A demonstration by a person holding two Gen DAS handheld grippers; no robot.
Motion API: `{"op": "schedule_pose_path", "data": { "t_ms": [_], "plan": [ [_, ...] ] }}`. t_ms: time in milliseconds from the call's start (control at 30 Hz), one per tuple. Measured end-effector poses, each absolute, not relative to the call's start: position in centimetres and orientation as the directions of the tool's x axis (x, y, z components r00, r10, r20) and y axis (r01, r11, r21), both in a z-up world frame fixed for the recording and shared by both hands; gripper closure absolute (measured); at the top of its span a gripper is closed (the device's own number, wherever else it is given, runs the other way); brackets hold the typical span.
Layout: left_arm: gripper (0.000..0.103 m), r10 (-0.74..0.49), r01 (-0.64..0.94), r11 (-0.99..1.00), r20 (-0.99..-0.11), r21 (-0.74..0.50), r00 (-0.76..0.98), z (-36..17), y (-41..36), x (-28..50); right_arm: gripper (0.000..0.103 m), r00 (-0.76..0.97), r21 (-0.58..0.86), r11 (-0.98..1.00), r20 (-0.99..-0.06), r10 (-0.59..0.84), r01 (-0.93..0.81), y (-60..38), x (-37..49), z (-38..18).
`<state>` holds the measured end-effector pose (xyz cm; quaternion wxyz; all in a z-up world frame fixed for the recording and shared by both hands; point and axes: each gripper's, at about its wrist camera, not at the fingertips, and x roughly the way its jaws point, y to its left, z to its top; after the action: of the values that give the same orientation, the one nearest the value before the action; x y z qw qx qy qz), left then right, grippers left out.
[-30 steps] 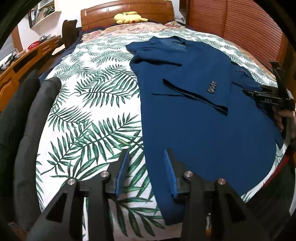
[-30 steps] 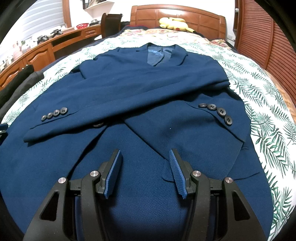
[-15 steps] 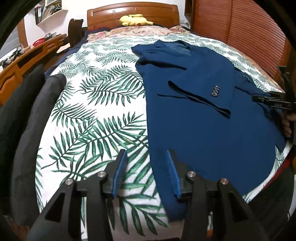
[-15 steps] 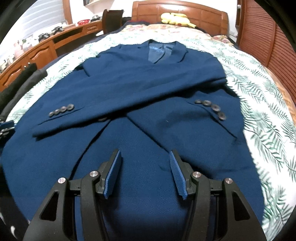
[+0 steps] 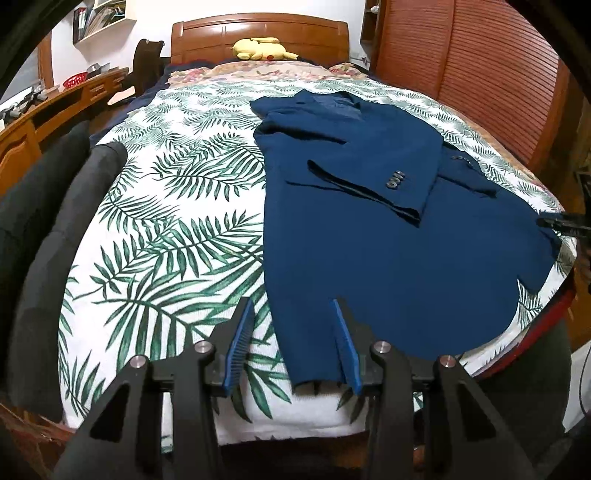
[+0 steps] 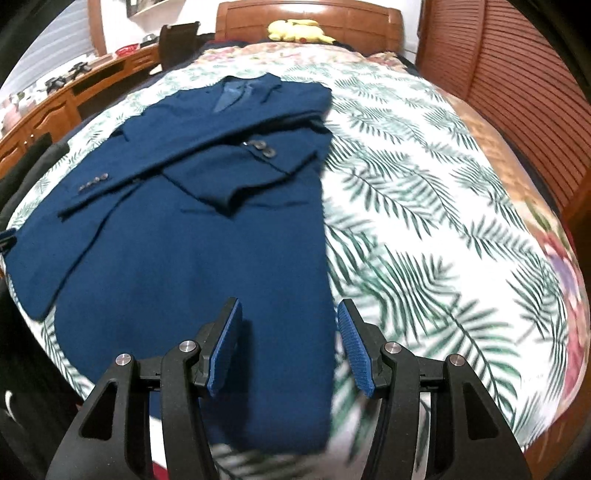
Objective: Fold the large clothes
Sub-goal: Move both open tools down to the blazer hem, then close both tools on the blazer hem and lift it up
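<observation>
Right wrist view: right gripper (image 6: 288,345) swung from jacket (image 6: 207,236) centre to hem corner, jaws half-open, empty. Left gripper (image 5: 293,345) likewise gaping, empty, over opposite corner; hem fold probably next.

Even indoor light, soft shadows — fisheye bends and darkens edges — right wrist view motion-blurred.

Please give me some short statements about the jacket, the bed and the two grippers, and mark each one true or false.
1. The blue jacket lies on a leaf-print bedspread. True.
2. Both sleeves hang off the bed. False: they are folded across the jacket's front.
3. The left gripper is clamped on the hem. False: its jaws are apart, holding nothing.
4. A yellow plush toy sits by the headboard. True.
5. The right gripper holds a sleeve. False: it holds nothing.
</observation>
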<state>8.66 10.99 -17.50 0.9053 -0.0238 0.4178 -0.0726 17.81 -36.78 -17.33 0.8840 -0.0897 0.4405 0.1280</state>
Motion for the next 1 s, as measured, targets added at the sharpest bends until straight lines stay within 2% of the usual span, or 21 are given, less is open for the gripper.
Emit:
{"op": "schedule_pose_path", "data": {
  "t_ms": [433, 533, 667, 733, 800, 867, 1000],
  "plan": [
    [0.06, -0.148, 0.095, 0.989, -0.754, -0.114, 0.639, -17.6, 10.9, 7.6, 0.048, 0.552, -0.015, 0.936, -0.811, 0.195, -0.352, -36.3, 16.1, -18.5],
    [0.062, -0.168, 0.102, 0.986, -0.749, -0.134, 0.641, -17.7, 10.8, 7.4, 0.059, 0.549, -0.019, 0.925, -0.809, 0.208, -0.379, -35.6, 16.0, -18.5],
    [0.072, -0.191, 0.115, 0.982, -0.746, -0.152, 0.639, -17.6, 10.5, 7.0, 0.076, 0.543, 0.004, 0.916, -0.805, 0.241, -0.4, -35.2, 16.0, -18.4],
    [0.077, -0.189, 0.116, 0.982, -0.744, -0.149, 0.641, -17.5, 10.5, 6.8, 0.079, 0.536, 0.024, 0.911, -0.802, 0.263, -0.411, -35.2, 16.0, -18.4],
    [0.095, -0.19, 0.109, 0.982, -0.743, -0.157, 0.642, -17.4, 10.6, 6.8, 0.087, 0.532, 0.031, 0.908, -0.802, 0.272, -0.418, -35.0, 16.1, -18.5],
    [0.101, -0.204, 0.114, 0.979, -0.735, -0.172, 0.647, -17.0, 10.7, 6.8, 0.094, 0.534, 0.041, 0.906, -0.796, 0.285, -0.422, -34.9, 16.2, -18.4],
    [0.103, -0.223, 0.168, 0.975, -0.68, -0.147, 0.699, -13.5, 9.6, 6.1, 0.098, 0.58, 0.06, 0.907, -0.751, 0.316, -0.416, -34.8, 16.0, -16.1]
  ]
}}
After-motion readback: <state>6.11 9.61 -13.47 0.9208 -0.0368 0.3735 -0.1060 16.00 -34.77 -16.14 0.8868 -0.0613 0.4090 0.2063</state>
